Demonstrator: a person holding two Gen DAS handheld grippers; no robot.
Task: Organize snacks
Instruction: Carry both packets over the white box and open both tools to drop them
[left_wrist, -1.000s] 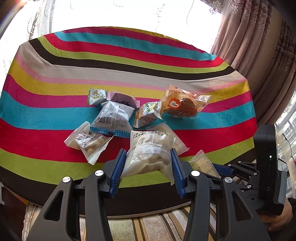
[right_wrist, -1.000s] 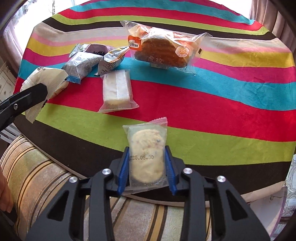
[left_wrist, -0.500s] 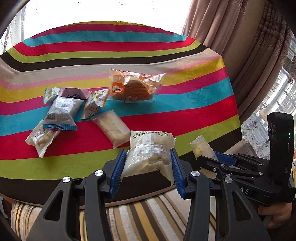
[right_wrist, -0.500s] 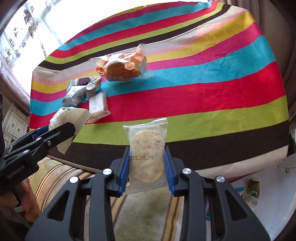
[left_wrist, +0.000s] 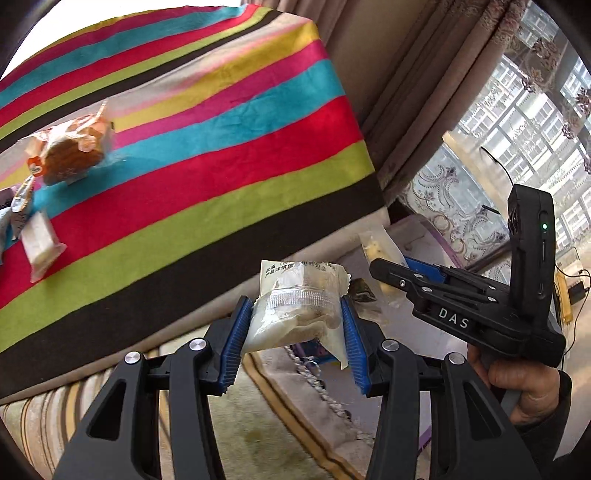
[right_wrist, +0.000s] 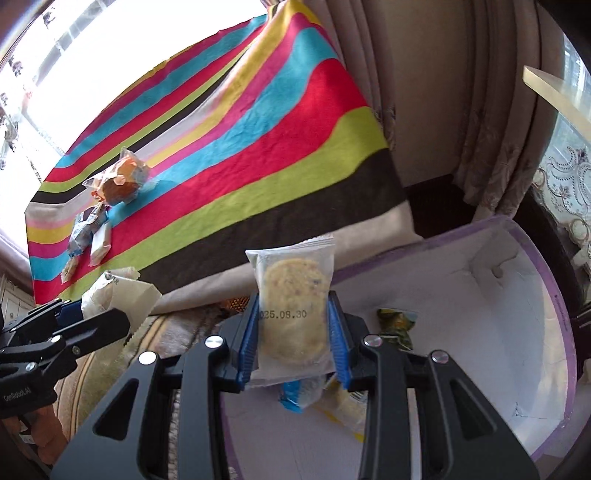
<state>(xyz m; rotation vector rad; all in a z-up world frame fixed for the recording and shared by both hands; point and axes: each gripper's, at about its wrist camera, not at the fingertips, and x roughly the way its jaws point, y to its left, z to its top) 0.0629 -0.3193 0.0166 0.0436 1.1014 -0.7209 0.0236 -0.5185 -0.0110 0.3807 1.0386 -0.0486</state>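
My left gripper (left_wrist: 293, 332) is shut on a clear snack packet with pale pieces (left_wrist: 295, 306), held off the table's right end above the floor. My right gripper (right_wrist: 291, 332) is shut on a clear packet with a round cookie (right_wrist: 291, 306), held over a round white box with a purple rim (right_wrist: 554, 295). The box holds a green-yellow packet (right_wrist: 397, 325) and a blue-edged packet (right_wrist: 299, 395). The right gripper also shows in the left wrist view (left_wrist: 388, 266). A bread packet (left_wrist: 70, 155) and a white bar packet (left_wrist: 40, 243) lie on the striped table (left_wrist: 207, 155).
Several more small packets (right_wrist: 83, 236) lie at the table's far left. Curtains (left_wrist: 424, 92) hang right of the table. A striped rug (left_wrist: 258, 424) covers the floor below. A lace-covered surface (left_wrist: 443, 206) stands by the window.
Both grippers have swung right, off the table, each keeping its packet. The right gripper now hangs over the white box, which has come into view.
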